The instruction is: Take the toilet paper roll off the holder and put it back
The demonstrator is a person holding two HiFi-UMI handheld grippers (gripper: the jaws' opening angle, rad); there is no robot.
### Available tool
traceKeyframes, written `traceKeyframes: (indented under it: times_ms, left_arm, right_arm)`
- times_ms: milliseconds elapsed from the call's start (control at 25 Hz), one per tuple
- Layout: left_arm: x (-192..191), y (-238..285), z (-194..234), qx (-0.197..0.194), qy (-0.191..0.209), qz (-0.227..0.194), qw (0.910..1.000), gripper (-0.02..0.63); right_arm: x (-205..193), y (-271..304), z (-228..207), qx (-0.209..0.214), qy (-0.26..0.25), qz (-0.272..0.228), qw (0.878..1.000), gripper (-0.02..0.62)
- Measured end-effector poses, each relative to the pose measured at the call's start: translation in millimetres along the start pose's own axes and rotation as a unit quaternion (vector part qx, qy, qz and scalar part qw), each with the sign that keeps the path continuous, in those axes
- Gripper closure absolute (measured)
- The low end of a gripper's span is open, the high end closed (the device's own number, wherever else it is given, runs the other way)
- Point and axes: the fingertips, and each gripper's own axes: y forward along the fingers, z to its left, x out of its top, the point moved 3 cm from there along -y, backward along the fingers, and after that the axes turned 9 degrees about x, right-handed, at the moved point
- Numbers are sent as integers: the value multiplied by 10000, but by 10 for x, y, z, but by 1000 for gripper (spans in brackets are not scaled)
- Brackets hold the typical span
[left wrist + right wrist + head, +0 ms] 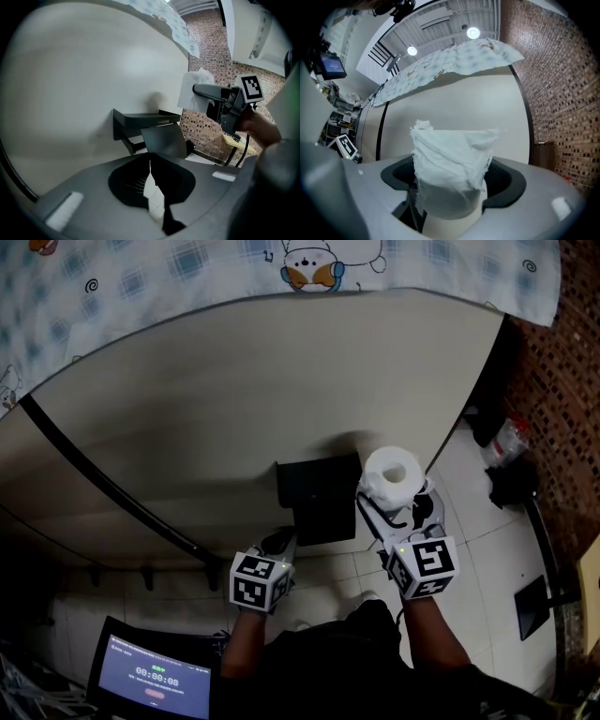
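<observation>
Left tongs (pixel 151 158): jaws together, nothing between them. They point at the holder from just below it; I can't tell if they touch it.
Right tongs (pixel 398 504): jaws wide and clamped on the roll, one either side.
Roll (pixel 450 159): off the holder, in my right tongs, just right of the holder in the head view. White soft paper. The body is smooth and round; the upper end is ragged, with loose crumpled sheets bunched over it. The core hole shows from above.
Holder (pixel 145 121): black, hard and boxy, with a flat shelf on top. It is fixed to the wall.
Flap (pixel 161 140): a thin dark plate tilting down from the holder's front, covering what lies behind it.
Wall (pixel 244 381): a smooth, matt beige panel crossed by a black strip (pixel 103 479).
Cloth (pixel 187 268): pale checked fabric with cartoon prints, draped over the panel's top edge.
Brick (pixel 562 93): small rough reddish bricks off to the right.
Floor (pixel 487 521): pale glossy tiles.
Screen (pixel 155 676): lit, low at my left.
</observation>
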Motion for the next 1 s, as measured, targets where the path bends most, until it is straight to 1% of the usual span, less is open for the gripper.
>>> traceKeyframes:
  times_ms: [80, 280, 360, 800, 920, 1000]
  left_arm:
    - [13, -18, 4, -108, -112, -12, 9999, 583]
    - [41, -68, -4, -525, -690, -46, 9962, 586]
    - [38, -78, 4, -613, -831, -82, 9946, 586]
    - [84, -138, 0, -931, -1248, -205, 9876, 588]
    - [88, -148, 2, -985, -1342, -216, 9858, 588]
    - [93, -147, 3, -1010, -1360, -214, 9853, 588]
  right_arm:
    - [-22, -19, -34, -58, 36, 6, 10000, 163]
    - [-70, -61, -93, -150, 113, 5, 9998, 163]
    - [-66, -83, -122, -195, 111, -17, 9997, 163]
    - [-200, -172, -354, -406, 355, -52, 9985, 163]
    - [-319, -209, -445, -441, 550, -135, 9974, 163]
    - [-428, -234, -533, -473, 799, -234, 9954, 163]
